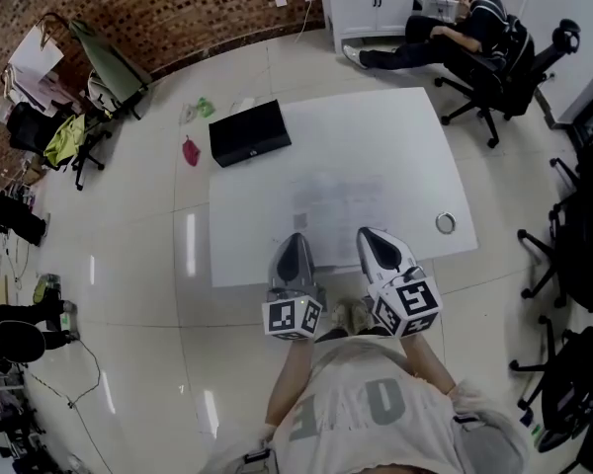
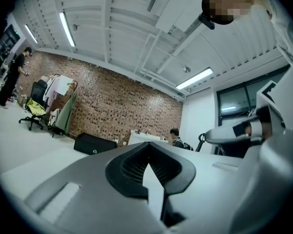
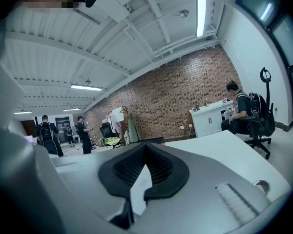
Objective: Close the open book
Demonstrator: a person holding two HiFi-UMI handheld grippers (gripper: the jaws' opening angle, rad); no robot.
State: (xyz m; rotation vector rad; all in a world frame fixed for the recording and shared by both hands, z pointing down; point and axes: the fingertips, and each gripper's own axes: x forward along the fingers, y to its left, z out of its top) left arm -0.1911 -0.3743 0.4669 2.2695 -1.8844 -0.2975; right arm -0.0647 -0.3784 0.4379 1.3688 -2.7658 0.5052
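Shut and empty, left tool (image 1: pixel 296 237) and right tool (image 1: pixel 369 234) hover at the tabletop's (image 1: pixel 395 131) near edge, seemingly lined up to reach the faint open book (image 1: pixel 338 201).

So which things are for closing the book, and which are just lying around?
For the job: left gripper, right gripper, faint pale patch mid-table, perhaps the book, white table.
Lying about: black case, metal ring, pink thing on the floor.

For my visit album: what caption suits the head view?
Left gripper and right gripper, both shut, over the near edge of a white table bearing a black case.
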